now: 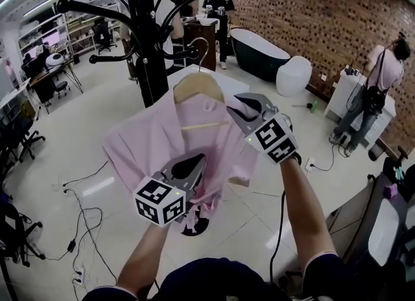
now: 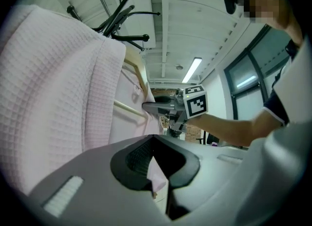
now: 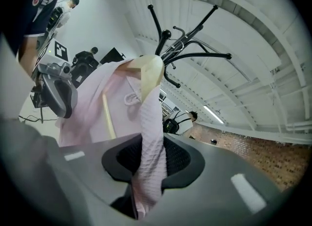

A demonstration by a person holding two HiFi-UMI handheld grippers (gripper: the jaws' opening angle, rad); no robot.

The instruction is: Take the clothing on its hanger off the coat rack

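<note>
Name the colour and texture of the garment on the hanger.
Pale pink, waffle-weave garment; clearest in the left gripper view.

coat rack [image 1: 144, 47] foot: hidden behind shirt [image 1: 142, 144] | hanger hook [image 1: 208, 50]: perhaps free

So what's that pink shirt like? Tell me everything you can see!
The pink shirt is pale and soft-looking, with a waffle weave and a small loop at the neck. It hangs spread wide on a light wooden hanger, close to the black coat rack. The left gripper pinches its lower edge and the right gripper its front edge, fingers closed on the cloth.
</note>
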